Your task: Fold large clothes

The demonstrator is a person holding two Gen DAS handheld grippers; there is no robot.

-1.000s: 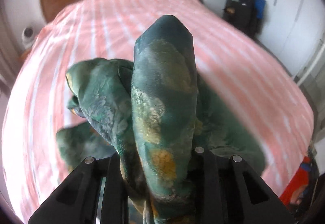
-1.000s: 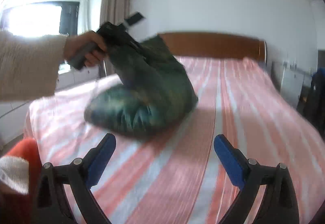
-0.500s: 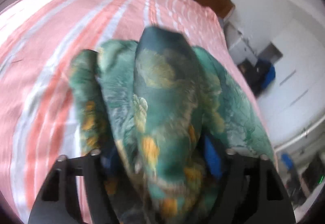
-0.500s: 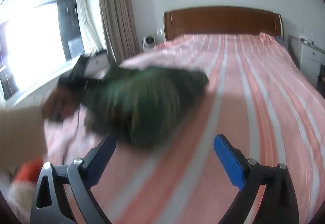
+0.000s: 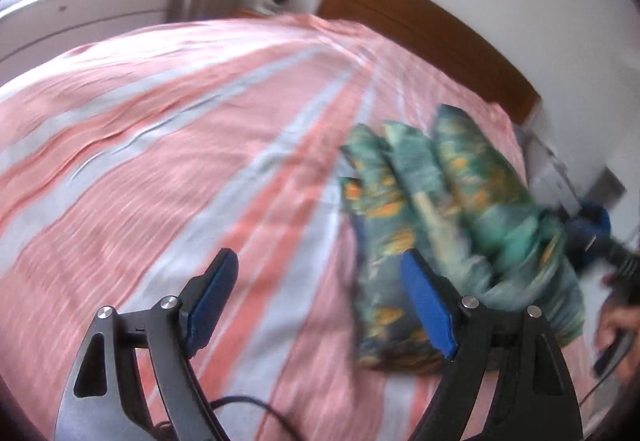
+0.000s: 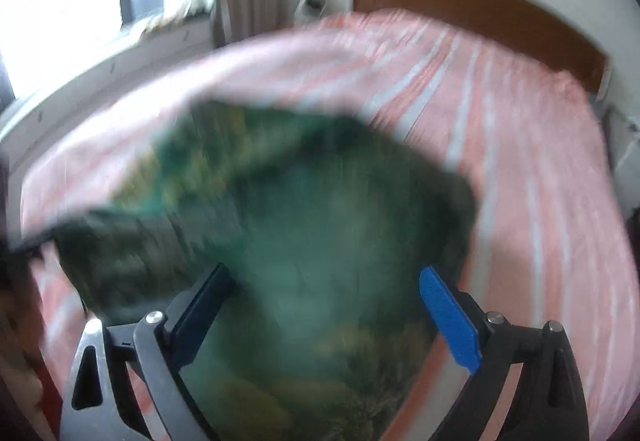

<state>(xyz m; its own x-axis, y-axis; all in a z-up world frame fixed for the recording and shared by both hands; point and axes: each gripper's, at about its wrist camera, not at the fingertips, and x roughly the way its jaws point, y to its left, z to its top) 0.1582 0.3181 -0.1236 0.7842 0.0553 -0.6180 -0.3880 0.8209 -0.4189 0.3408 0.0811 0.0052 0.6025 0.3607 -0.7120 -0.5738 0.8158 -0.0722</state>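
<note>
My left gripper (image 5: 316, 305) points down at a slant, its jaws opening wide with nothing between the blue pads (image 5: 212, 301). At the right edge of the left wrist view I catch my right hand (image 5: 616, 333) curled round a dark handle. My right gripper (image 6: 332, 313) also tilts downward, jaws spread wide, pads clear of any squeeze. This view is badly blurred, so I can't tell finer contact.

Garment (image 5: 436, 217) lies bunched on the bed (image 5: 168, 161), toward its right side in the left wrist view. Headboard (image 5: 432, 37) behind it. Left gripper (image 5: 320, 297), jaws opening, over bare bedding just left of the garment (nothing between). Right gripper (image 6: 332, 305) straddles the cloth.
</note>
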